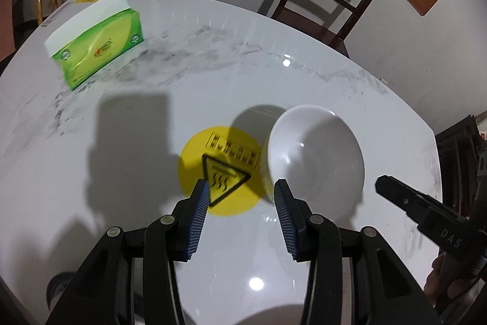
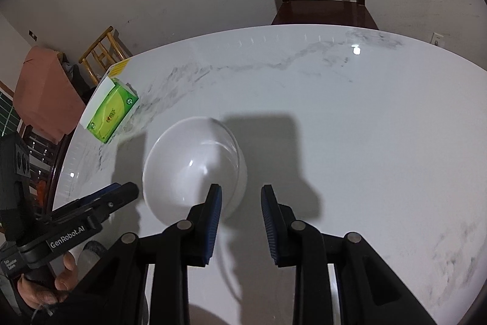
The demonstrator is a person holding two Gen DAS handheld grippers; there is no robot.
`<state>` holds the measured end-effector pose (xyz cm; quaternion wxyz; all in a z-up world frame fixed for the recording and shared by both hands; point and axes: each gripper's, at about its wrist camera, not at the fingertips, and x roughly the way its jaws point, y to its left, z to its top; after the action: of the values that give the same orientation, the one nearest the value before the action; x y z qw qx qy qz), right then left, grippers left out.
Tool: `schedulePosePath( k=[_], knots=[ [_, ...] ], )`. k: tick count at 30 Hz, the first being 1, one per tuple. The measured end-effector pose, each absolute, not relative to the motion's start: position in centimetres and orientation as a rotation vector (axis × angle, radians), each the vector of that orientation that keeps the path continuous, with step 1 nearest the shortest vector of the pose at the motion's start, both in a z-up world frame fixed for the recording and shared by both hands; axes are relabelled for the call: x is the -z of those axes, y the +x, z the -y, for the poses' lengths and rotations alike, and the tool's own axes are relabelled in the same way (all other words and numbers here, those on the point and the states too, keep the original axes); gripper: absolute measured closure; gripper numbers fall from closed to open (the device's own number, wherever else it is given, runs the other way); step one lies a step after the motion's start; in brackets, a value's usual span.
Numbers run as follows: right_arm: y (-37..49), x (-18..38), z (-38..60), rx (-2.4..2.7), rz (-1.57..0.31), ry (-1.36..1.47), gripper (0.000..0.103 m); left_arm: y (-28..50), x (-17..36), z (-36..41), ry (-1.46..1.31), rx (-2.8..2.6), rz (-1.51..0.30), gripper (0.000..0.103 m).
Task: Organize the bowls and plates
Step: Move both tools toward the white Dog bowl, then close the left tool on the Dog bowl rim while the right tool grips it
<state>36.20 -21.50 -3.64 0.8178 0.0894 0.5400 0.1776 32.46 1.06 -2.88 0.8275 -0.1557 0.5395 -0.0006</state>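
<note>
1. The bowl is the only dish in view. It stands upright and empty on the marble table, just right of the yellow sticker, its near edge overlapping the sticker's rim as the left camera sees it.
2. No plate and no second bowl shows in either view, and nothing is stacked. Judged from that, the sorting is at an early step, or the other dishes lie out of frame; I cannot tell which.
3. The left gripper hangs over the sticker with its jaws parted and nothing between them. Its right finger sits close by the bowl's left wall, though I cannot tell whether it touches.
4. The right gripper is also empty, jaws parted more narrowly. Its left finger crosses the bowl's near-right rim in the picture, the other finger outside the bowl; no pinch on the rim shows.
5. So the bowl is approached but not yet gripped or lifted.
6. What is left, as I judge it: close on the bowl's rim, carry it to wherever the dishes are gathered, then deal with any plates.
7. The tissue box lies well beyond the sticker, towards the far left edge, clear of the work.
</note>
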Motion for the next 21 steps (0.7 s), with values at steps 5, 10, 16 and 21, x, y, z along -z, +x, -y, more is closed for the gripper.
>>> schedulePosePath(
  k=[5, 10, 16, 21],
  knots=[
    [37.5, 4.4, 20.5, -0.373, -1.162, 0.159, 0.076, 34.3, 3.9, -0.4, -0.317, 0.004, -1.163, 0.063],
    [38.2, 5.6, 19.8, -0.375, -1.188, 0.142, 0.076, 35.3, 5.3, 0.0, -0.31, 0.004, -1.189, 0.067],
    [38.2, 6.8, 19.1, -0.387, -1.218, 0.142, 0.086, 35.6, 6.3, 0.2, -0.338, 0.035, -1.201, 0.079],
    [37.7, 6.9, 19.1, -0.379, -1.222, 0.155, 0.087, 35.3, 6.2, 1.1, -0.325, 0.073, -1.206, 0.09]
  ],
)
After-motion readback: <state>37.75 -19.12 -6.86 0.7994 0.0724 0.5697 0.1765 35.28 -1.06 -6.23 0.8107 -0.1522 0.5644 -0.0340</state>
